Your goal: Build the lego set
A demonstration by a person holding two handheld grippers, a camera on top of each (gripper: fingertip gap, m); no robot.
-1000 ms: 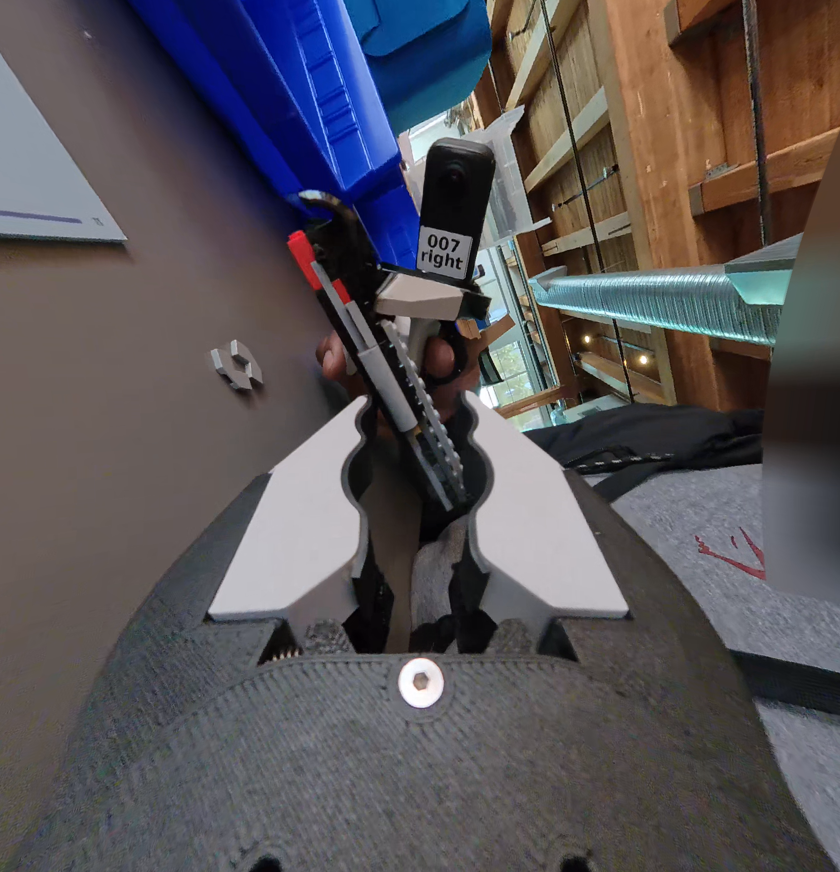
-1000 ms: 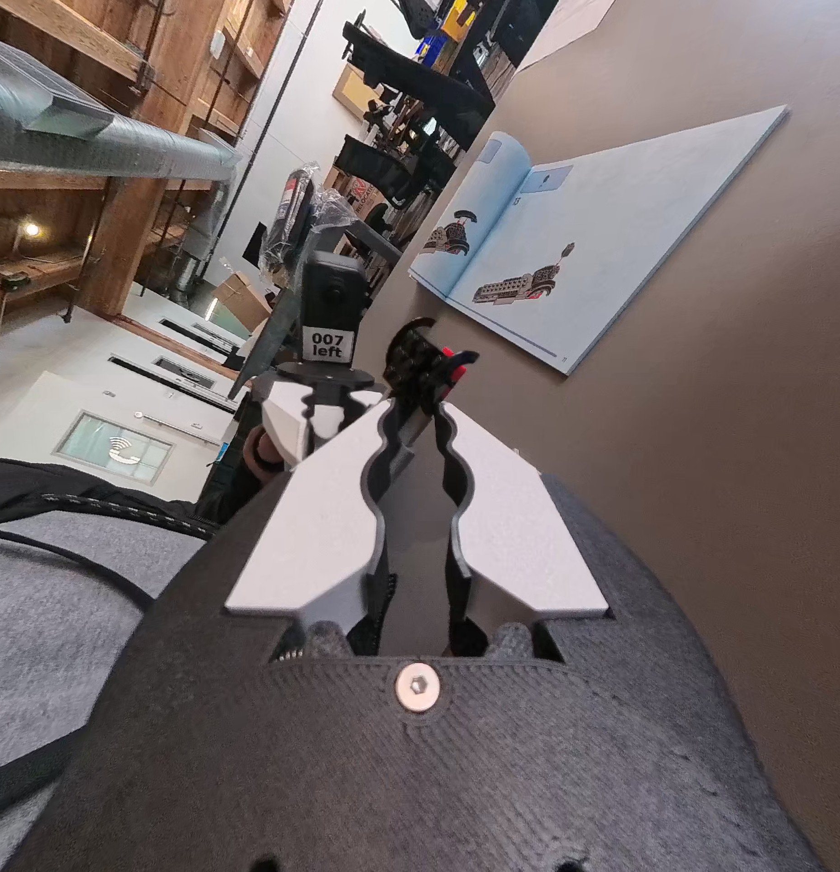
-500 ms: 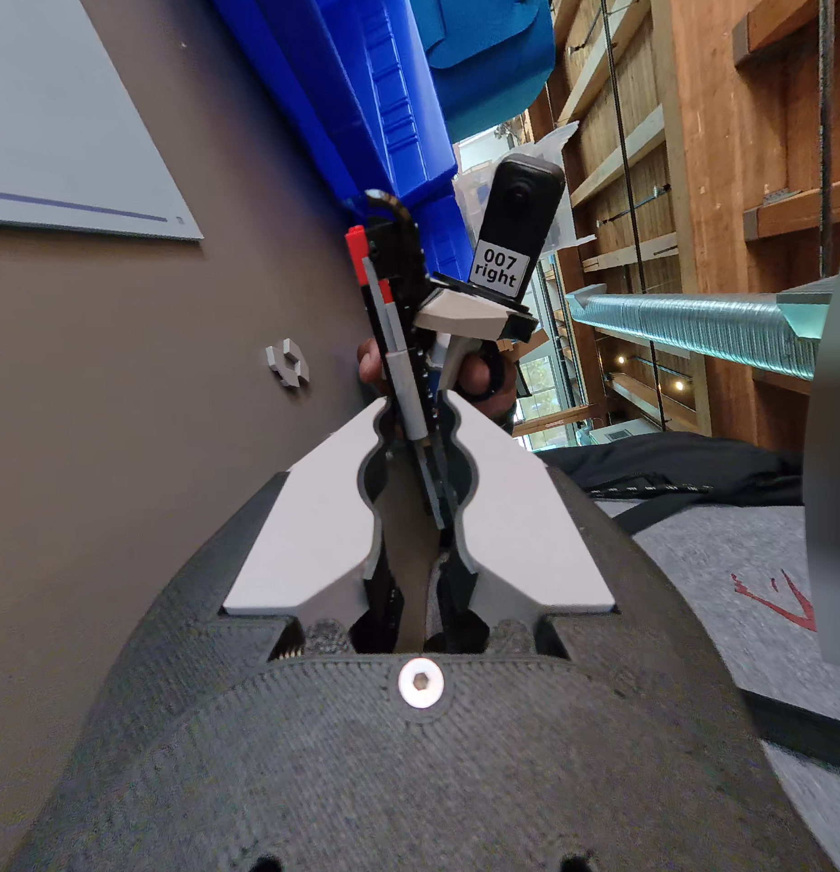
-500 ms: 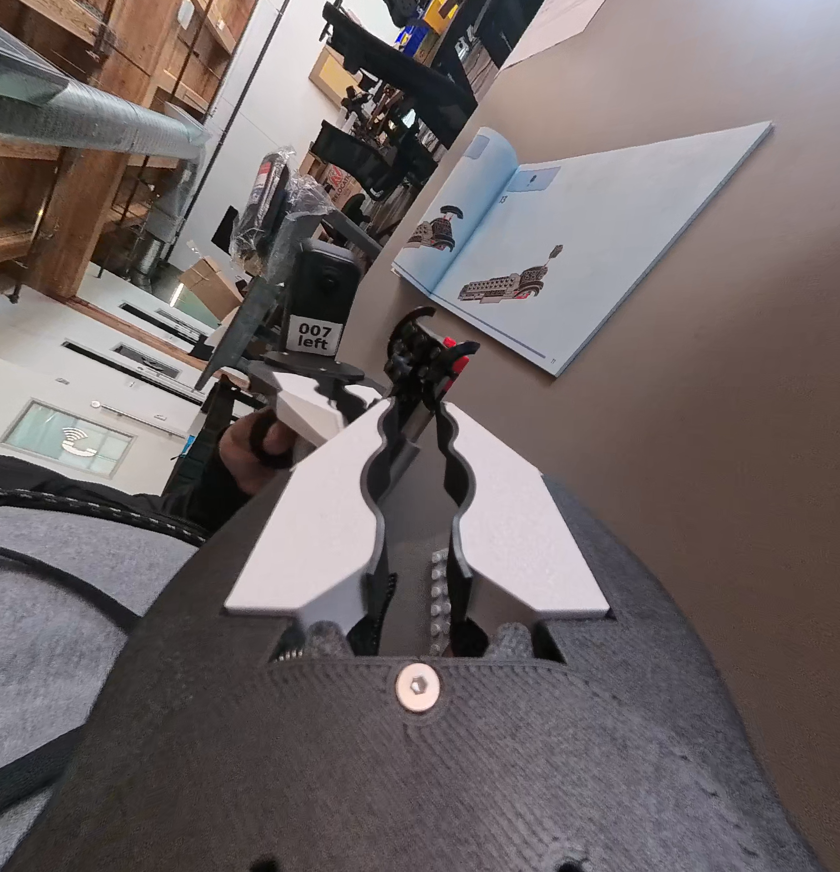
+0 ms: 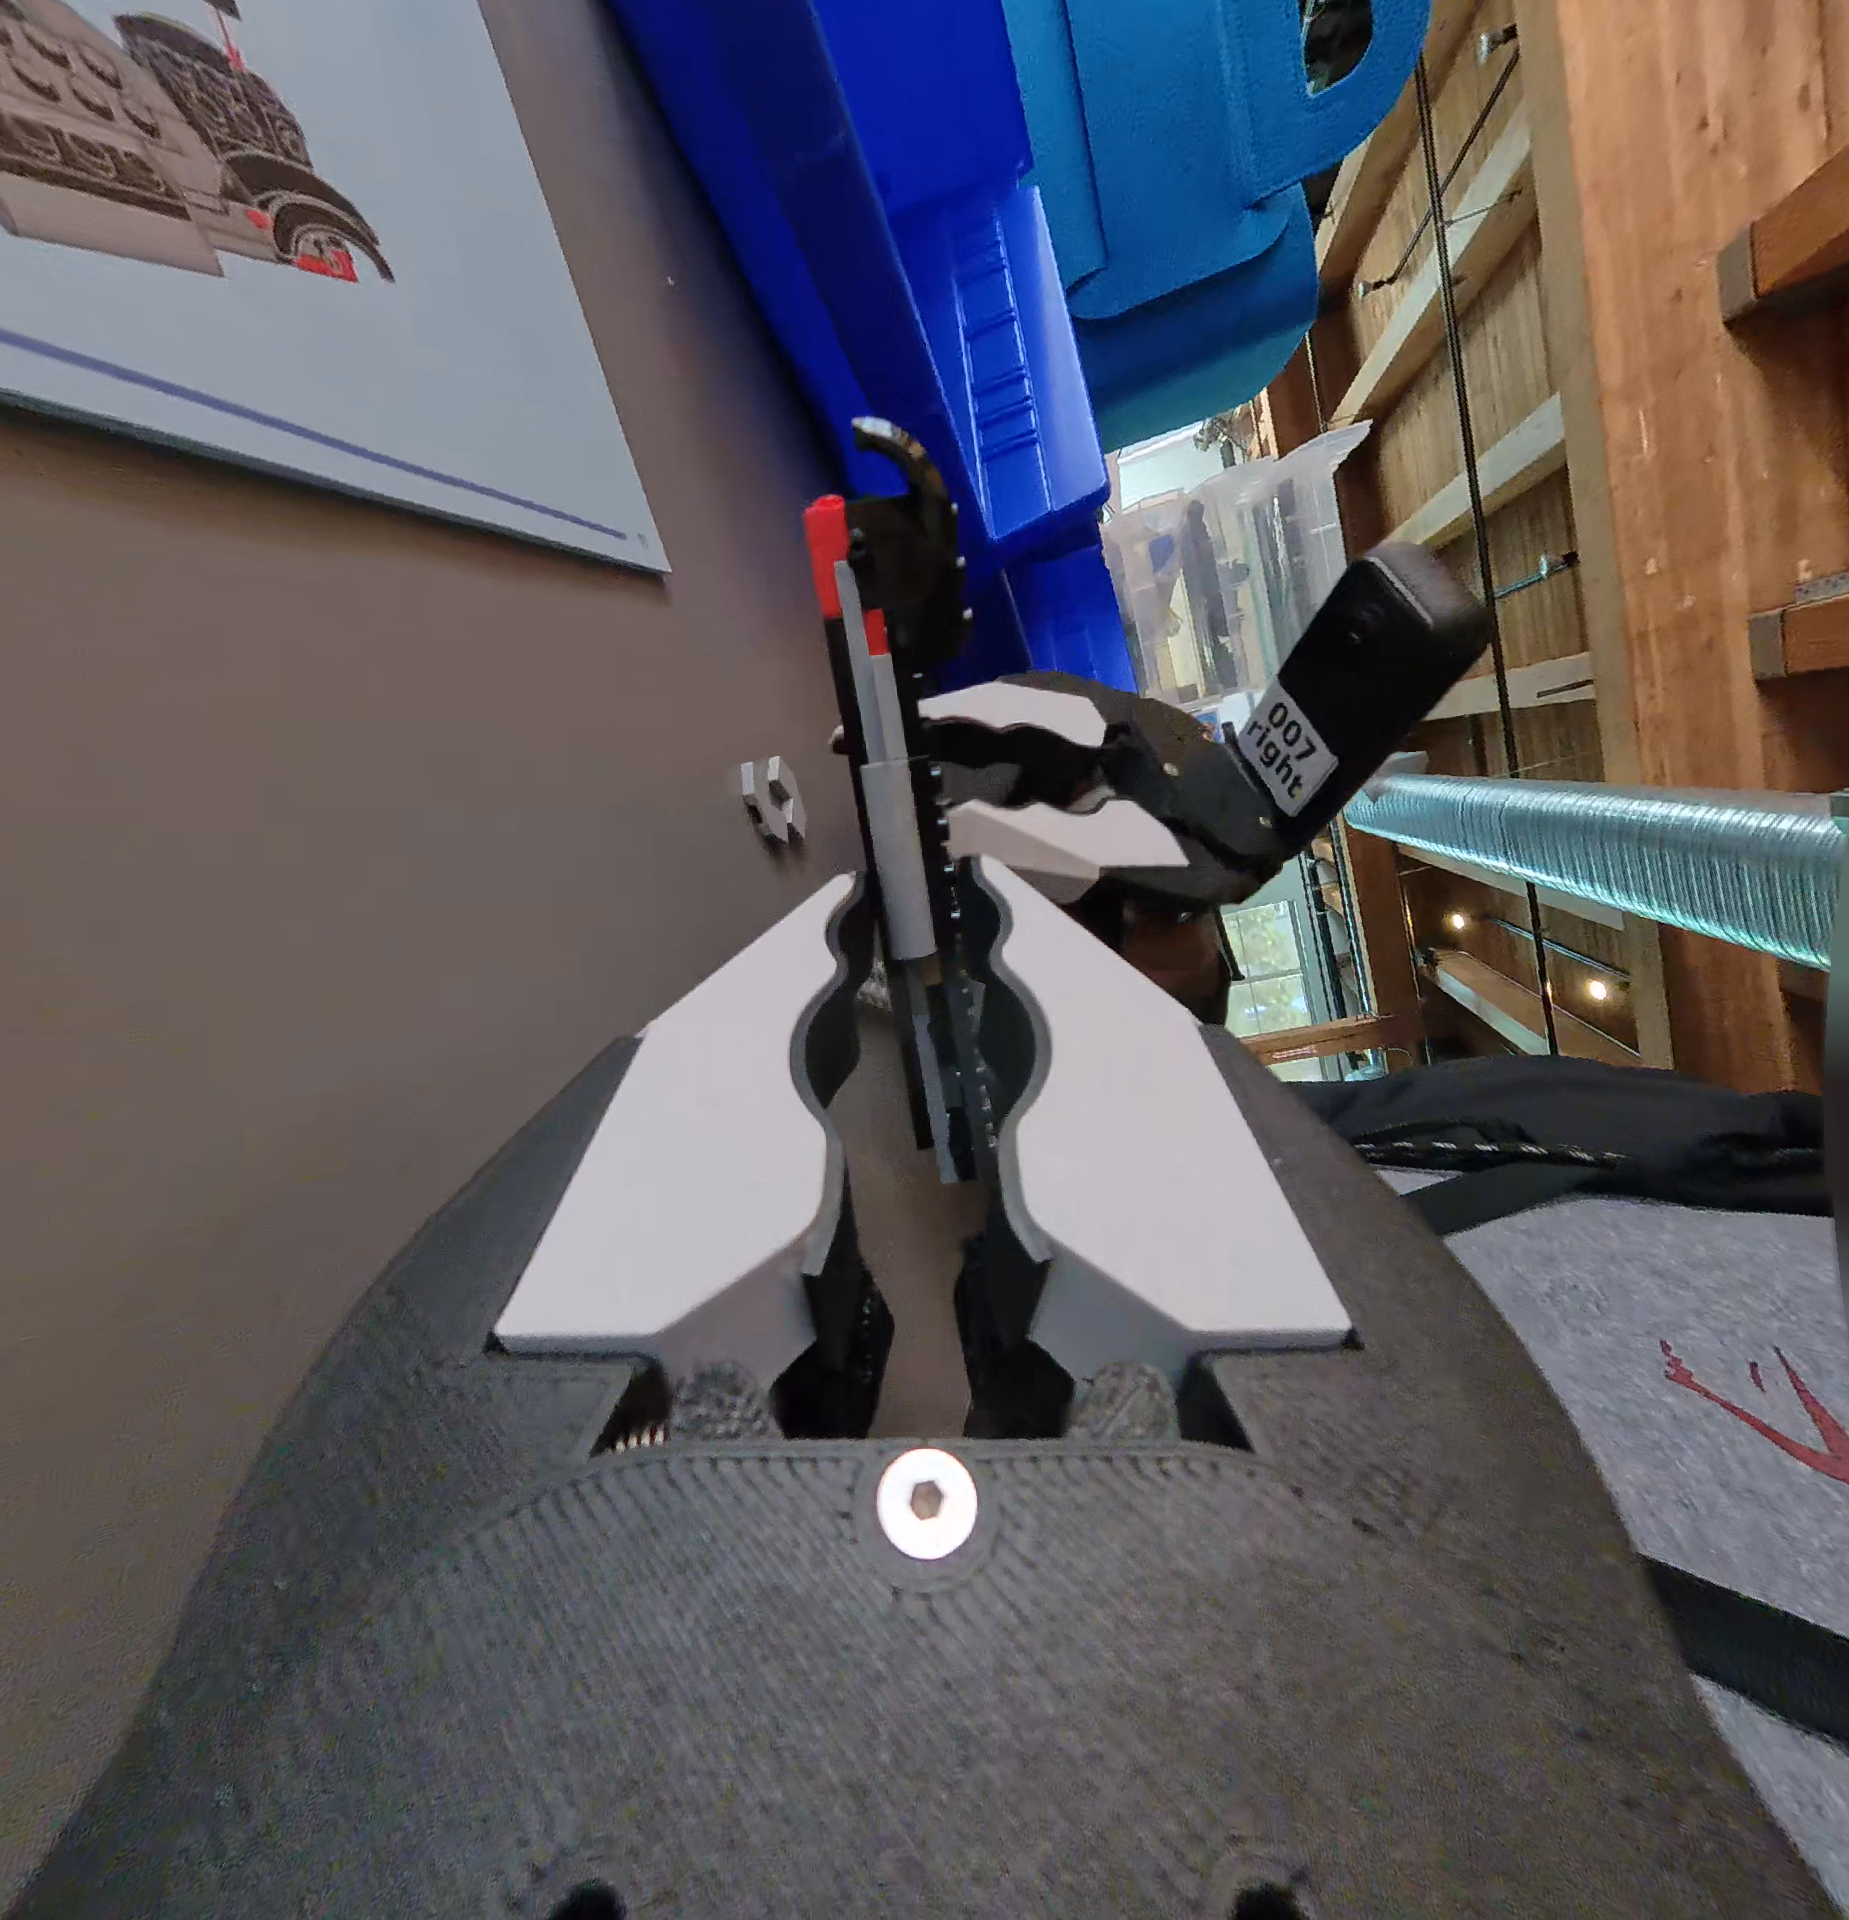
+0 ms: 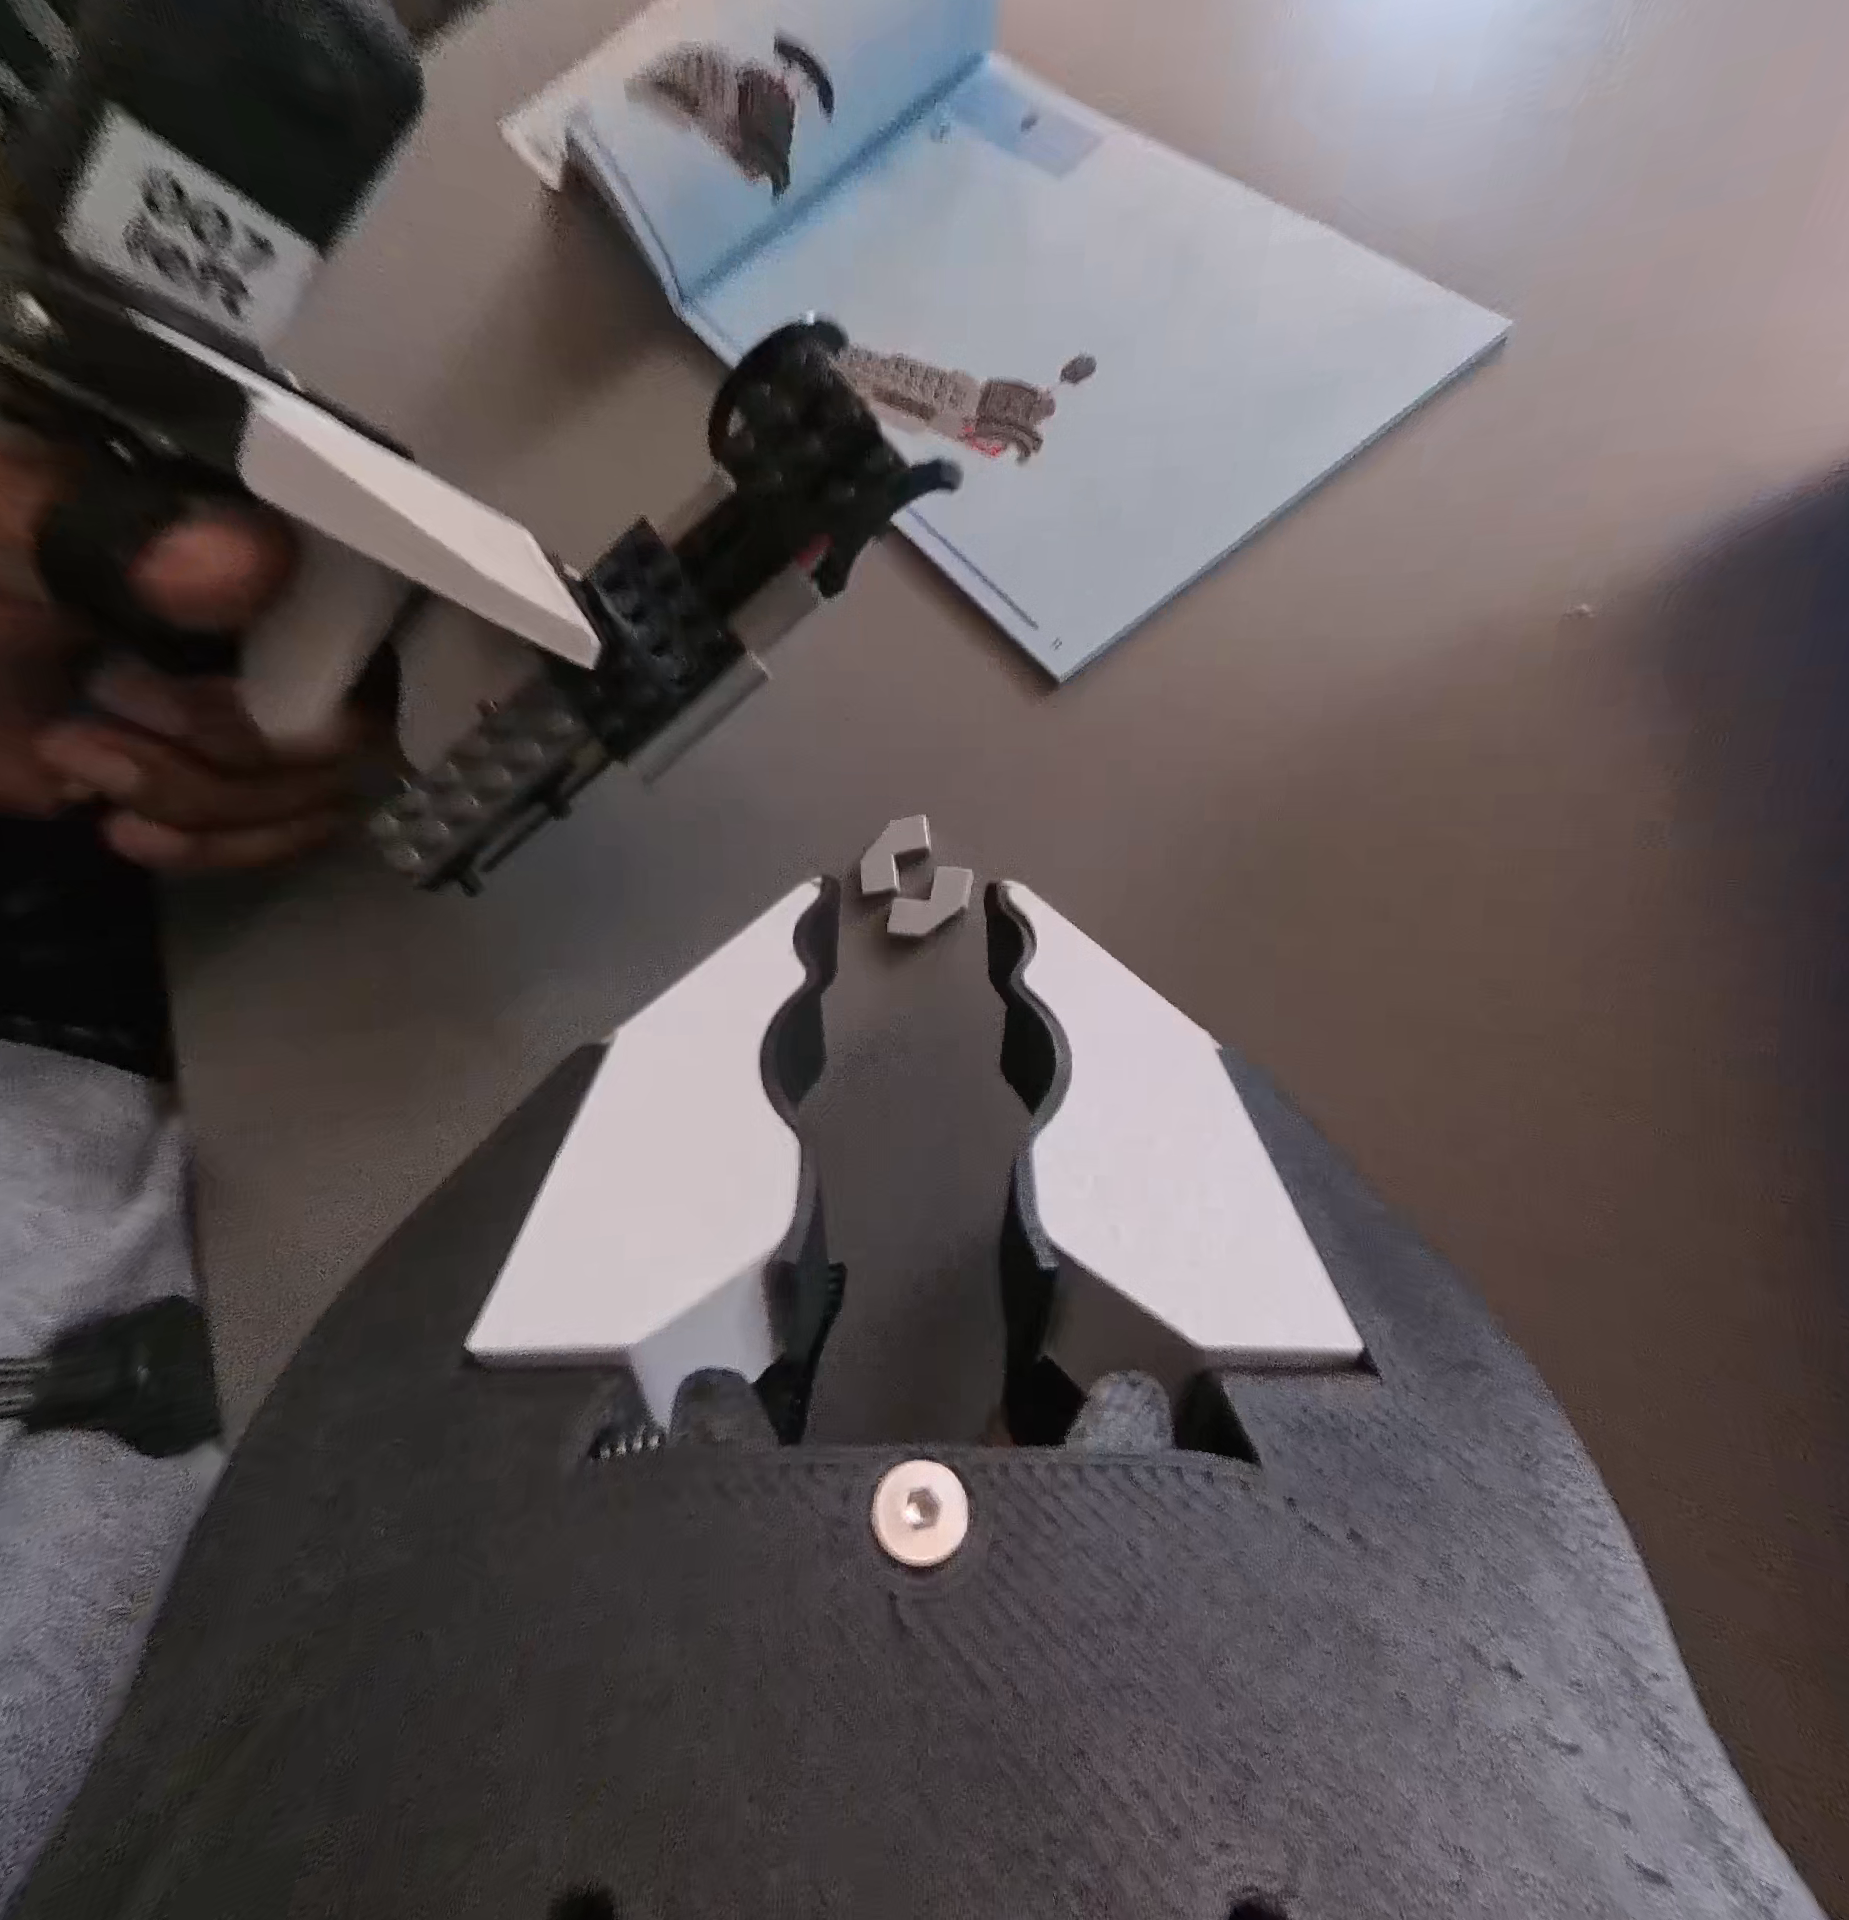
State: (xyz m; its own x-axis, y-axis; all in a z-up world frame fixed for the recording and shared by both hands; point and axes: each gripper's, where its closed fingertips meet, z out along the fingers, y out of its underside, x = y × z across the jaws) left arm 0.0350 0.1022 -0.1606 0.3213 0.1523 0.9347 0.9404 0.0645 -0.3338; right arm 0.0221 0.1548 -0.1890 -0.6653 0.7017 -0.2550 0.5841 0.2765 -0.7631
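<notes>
The left gripper [image 5: 920, 935] clamps the black-and-grey lego model [image 5: 899, 810], held above the table. The right gripper [image 6: 904, 904] gapes empty, two small grey pieces [image 6: 912, 885] lying between its tips.

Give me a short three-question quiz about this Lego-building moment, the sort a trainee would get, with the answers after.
1. True or false: the left gripper is shut on the partly built model.
2. Multiple choice: the right gripper is A) clamped on the model, B) open and empty, pointing at the small grey pieces on the table, C) holding the instruction booklet.
3. Fill in: the bins behind the model in the left wrist view are coloured ____.

Key
1. True: its fingers close on the model's lower end.
2. B: nothing sits between its fingers; the grey pieces lie just past the tips.
3. Blue.
</notes>
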